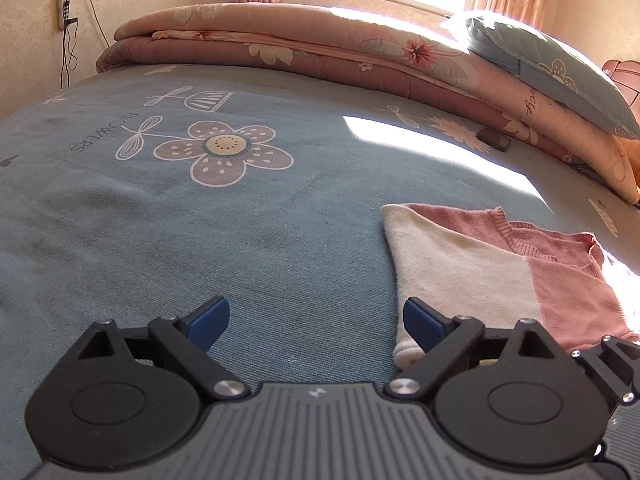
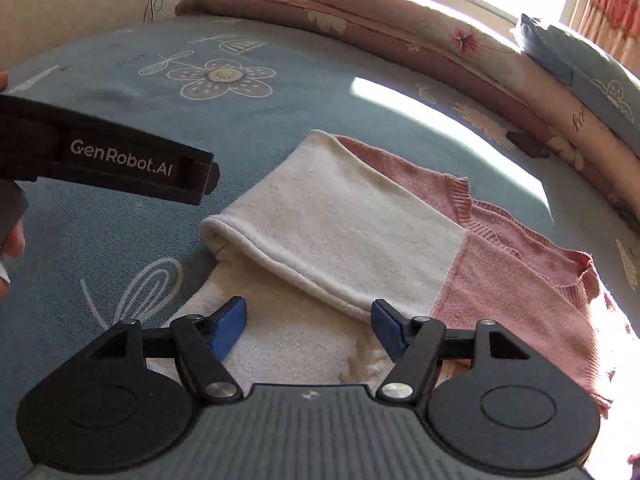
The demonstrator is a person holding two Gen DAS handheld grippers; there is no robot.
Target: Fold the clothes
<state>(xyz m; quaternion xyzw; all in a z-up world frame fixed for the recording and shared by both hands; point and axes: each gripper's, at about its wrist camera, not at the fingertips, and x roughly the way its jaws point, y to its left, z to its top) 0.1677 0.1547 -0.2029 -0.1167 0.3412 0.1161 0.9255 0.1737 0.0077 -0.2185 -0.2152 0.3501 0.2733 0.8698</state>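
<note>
Sweater (image 2: 360,240), one only, pink and cream, lies on the bed (image 2: 260,120) with a cream sleeve folded across its pink body; it sits directly ahead of the right gripper (image 2: 308,328), whose jaws are spread with nothing pinched, cream cloth below the gap between them; for the left gripper (image 1: 316,322) it lies ahead and off to the right, its cream edge beside the right-hand jaw; those jaws are spread over bare bedsheet, holding nothing. One folded quilt (image 1: 300,52) and one pillow (image 1: 552,68) lie far beyond both pairs of jaws. Only the right wrist view shows a black labelled strap (image 2: 120,160) and a person's fingers (image 2: 10,248); only the left wrist view shows the wall power strip (image 1: 64,10).
</note>
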